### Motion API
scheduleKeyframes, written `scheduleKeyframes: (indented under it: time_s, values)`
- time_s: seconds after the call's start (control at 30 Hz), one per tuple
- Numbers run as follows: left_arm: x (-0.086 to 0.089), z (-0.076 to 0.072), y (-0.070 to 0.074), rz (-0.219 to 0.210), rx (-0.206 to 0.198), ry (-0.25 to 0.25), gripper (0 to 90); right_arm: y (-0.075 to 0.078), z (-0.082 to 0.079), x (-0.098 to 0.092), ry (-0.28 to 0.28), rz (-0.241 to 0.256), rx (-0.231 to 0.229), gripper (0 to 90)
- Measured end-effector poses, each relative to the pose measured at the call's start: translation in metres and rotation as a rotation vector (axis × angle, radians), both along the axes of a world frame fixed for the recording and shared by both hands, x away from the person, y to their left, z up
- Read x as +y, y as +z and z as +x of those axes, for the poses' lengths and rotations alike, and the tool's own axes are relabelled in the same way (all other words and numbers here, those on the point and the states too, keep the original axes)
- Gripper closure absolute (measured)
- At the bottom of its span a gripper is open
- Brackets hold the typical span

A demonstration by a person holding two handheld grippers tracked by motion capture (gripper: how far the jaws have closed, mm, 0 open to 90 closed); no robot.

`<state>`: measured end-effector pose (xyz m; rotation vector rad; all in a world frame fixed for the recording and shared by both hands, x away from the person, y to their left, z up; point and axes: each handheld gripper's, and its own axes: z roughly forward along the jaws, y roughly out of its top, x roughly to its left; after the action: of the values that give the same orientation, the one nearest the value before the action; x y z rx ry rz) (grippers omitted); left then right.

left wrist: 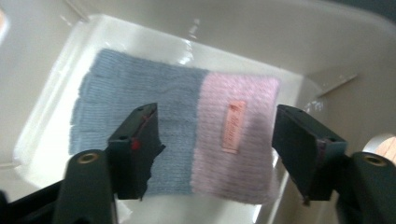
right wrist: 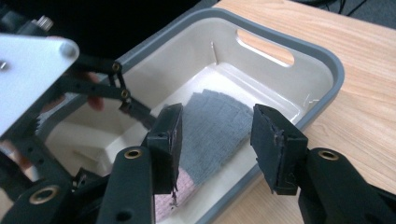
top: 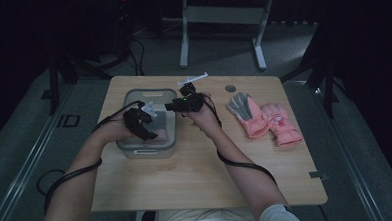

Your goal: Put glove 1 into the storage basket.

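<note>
Jaws of both grippers spread open with nothing between them, left gripper above knit glove flat in bin, right gripper beside bin's right rim, glove's long axis near-far, pink cuff nearest.

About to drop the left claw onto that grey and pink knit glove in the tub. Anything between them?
Nothing visible does. The left claw hangs open above the knit glove, which lies flat on the floor of the tub with nothing on it. The right claw is open over the tub's rim, to one side.
</note>
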<state>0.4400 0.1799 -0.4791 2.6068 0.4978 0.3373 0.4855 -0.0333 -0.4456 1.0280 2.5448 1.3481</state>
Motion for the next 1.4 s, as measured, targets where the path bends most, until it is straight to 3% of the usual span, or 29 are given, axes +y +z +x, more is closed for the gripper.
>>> scheduleKeyframes:
  time_s: [0.2,0.23,0.43,0.7,0.77,0.83,1.03,1.27,1.37,1.4]
  values:
    - [0.000,-0.005,0.012,-0.094,-0.010,0.072,17.6,0.009,-0.011,-0.018,0.006,0.011,-0.033,54.1]
    - [0.000,-0.005,0.013,-0.115,0.004,0.082,15.2,0.011,-0.013,-0.021,0.005,0.010,-0.039,54.5]
    - [-0.007,-0.011,0.021,-0.192,-0.008,0.102,2.9,0.014,-0.020,-0.042,-0.003,0.004,-0.060,55.2]
    - [-0.030,-0.025,0.034,-0.287,-0.023,0.100,0.9,0.012,-0.029,-0.071,0.005,-0.011,-0.084,52.7]
    - [-0.041,-0.031,0.036,-0.272,-0.041,0.092,0.9,0.011,-0.031,-0.079,-0.001,-0.017,-0.087,52.1]
    - [-0.051,-0.035,0.038,-0.270,-0.034,0.075,0.9,0.010,-0.033,-0.086,-0.004,-0.023,-0.094,51.0]
    - [-0.075,-0.044,0.038,-0.278,-0.053,0.028,0.9,0.008,-0.034,-0.109,-0.010,-0.031,-0.093,49.0]
    - [-0.103,-0.056,0.026,-0.238,-0.041,-0.020,0.9,0.002,-0.035,-0.135,-0.010,-0.010,-0.060,30.1]
    - [-0.110,-0.059,0.024,-0.230,-0.034,-0.029,0.9,0.001,-0.035,-0.143,-0.002,0.010,-0.044,28.1]
    - [-0.116,-0.062,0.021,-0.231,-0.028,-0.035,0.9,-0.002,-0.035,-0.153,-0.003,0.020,-0.038,22.2]
